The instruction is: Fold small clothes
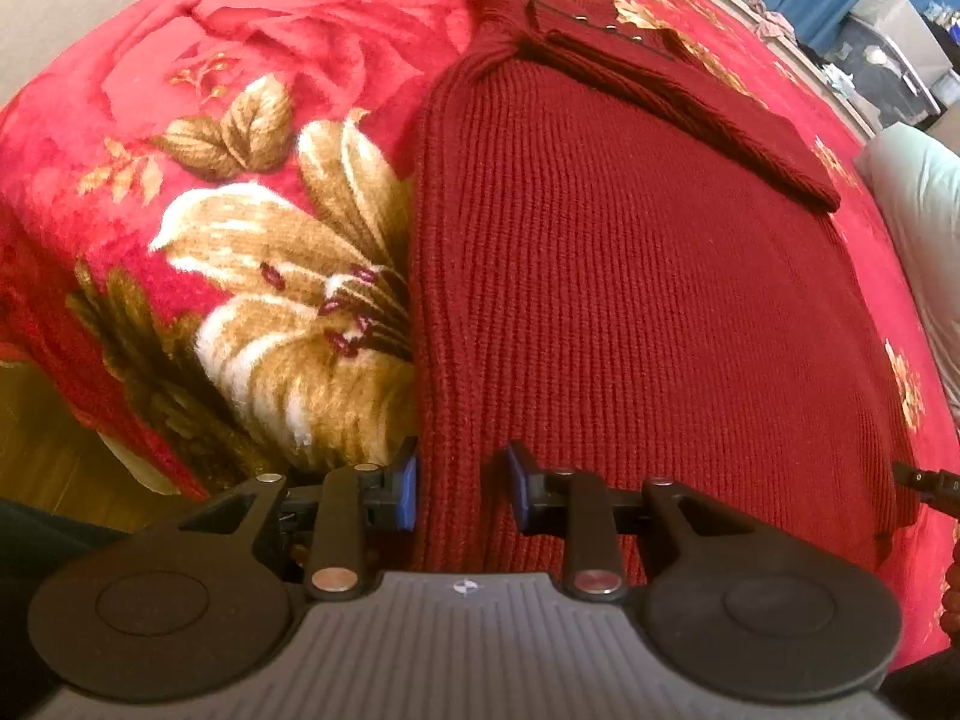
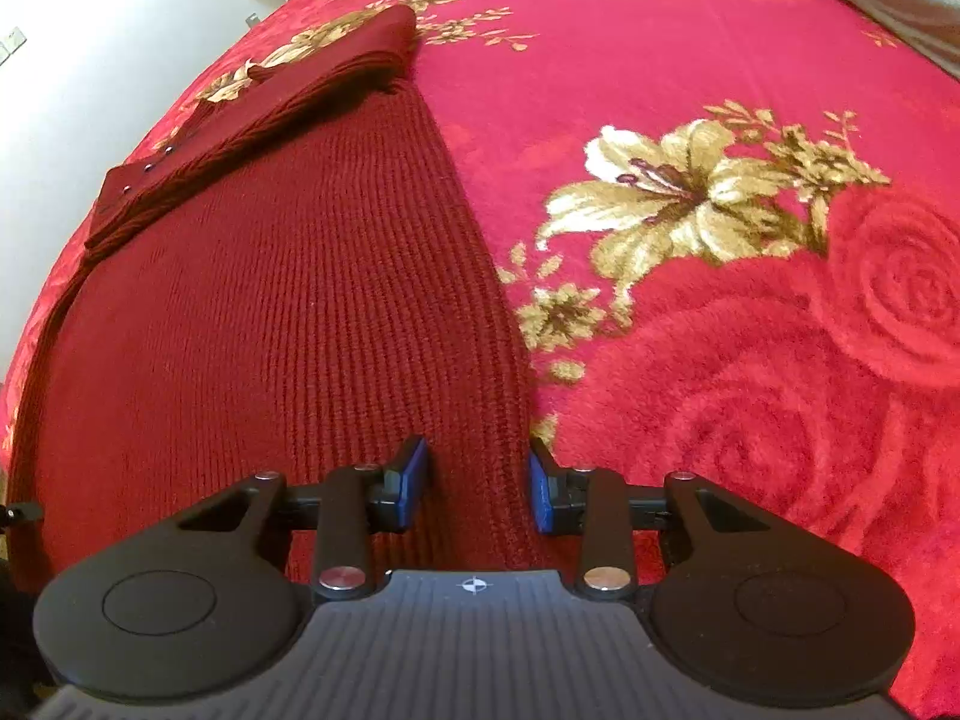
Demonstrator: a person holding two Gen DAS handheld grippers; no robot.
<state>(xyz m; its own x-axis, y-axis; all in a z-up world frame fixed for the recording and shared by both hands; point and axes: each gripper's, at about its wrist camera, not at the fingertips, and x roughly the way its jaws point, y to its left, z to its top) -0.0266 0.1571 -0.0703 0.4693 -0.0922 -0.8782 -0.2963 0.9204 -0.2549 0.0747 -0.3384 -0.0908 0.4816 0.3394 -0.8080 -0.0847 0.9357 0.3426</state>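
Sweater hem: both hand-held grippers angled down.

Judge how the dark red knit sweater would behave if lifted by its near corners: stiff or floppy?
Probably floppy: the sweater is ribbed knit lying limp, its sleeve folded flat across it. It looks thick, so fairly heavy and likely to sag. On the plush blanket it would likely drag, not slide.
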